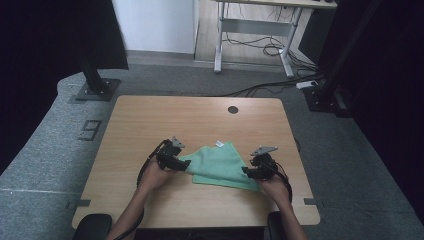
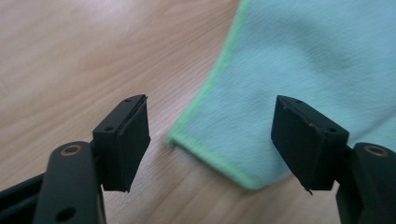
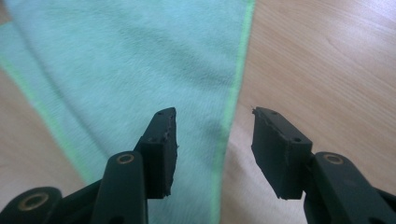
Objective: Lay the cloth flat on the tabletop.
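A light green cloth (image 1: 220,162) with a brighter green hem lies folded on the wooden table (image 1: 165,115), a small white tag (image 1: 219,144) at its far tip. My left gripper (image 1: 186,165) is at the cloth's left corner. In the left gripper view the jaws (image 2: 212,140) stand wide apart, and that corner of the cloth (image 2: 299,60) lies flat between them, untouched. My right gripper (image 1: 247,172) is at the cloth's near right end. In the right gripper view it (image 3: 215,149) straddles the hem of the cloth (image 3: 130,60), open, with its pads off the fabric.
A round black cable hole (image 1: 233,109) sits near the table's far edge. Beyond the table stand a white-legged desk (image 1: 255,30) with cables on the floor and black stand bases (image 1: 95,90) at both far corners. Grey carpet surrounds the table.
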